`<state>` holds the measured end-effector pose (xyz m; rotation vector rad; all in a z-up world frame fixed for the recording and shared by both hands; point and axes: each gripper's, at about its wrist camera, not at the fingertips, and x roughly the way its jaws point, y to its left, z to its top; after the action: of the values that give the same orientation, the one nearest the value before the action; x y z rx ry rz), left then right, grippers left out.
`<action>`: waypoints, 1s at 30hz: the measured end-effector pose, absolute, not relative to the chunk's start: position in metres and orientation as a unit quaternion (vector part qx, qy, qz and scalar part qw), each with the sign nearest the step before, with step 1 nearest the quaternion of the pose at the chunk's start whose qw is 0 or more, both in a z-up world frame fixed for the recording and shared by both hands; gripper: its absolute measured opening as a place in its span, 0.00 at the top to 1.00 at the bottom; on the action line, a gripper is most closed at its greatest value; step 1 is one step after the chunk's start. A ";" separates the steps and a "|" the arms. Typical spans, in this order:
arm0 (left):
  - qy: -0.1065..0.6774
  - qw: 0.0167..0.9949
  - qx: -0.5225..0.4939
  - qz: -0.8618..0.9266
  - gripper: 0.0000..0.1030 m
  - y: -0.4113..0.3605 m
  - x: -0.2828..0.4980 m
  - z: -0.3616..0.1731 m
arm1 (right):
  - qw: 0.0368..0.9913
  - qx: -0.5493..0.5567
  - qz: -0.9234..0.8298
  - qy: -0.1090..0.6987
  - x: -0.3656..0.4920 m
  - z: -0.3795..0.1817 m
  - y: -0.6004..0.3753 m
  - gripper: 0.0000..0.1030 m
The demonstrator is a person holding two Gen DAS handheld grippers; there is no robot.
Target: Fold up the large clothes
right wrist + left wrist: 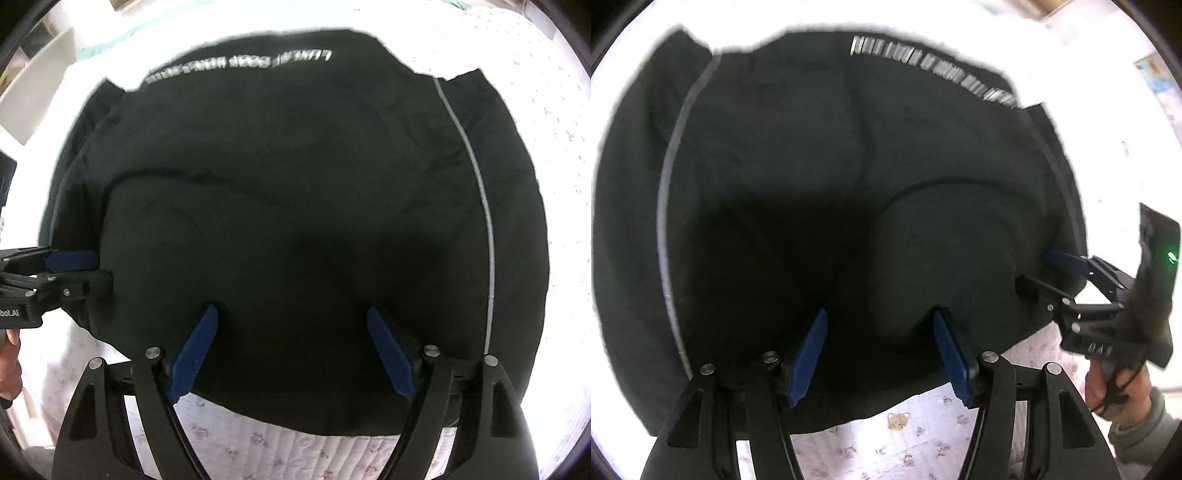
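Black jacket (820, 177) lay flat on the floral quilted bed (886, 439), near hem toward both tools. Left tool (879, 354) spread, nothing pinched; right tool (291, 354) same, over hem. Fabric looked soft, limp, prob. light; best grabbed at hem corners by the grey piping (476, 173).

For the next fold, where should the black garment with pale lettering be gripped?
Likely the black garment's near hem, coming from above: that edge lies flat and exposed on the floral quilt, just under both open grippers.
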<state>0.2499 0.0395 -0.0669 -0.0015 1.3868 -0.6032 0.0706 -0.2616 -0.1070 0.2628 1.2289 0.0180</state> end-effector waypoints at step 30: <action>0.609 0.756 -0.163 -0.173 0.40 0.183 0.336 -0.060 | 0.818 0.260 -0.078 0.507 0.047 -0.092 -0.448 0.18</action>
<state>0.3364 0.1826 -0.0602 -0.3548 1.3287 -0.3771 0.0467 -0.4478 -0.0917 0.5535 1.0810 -0.1661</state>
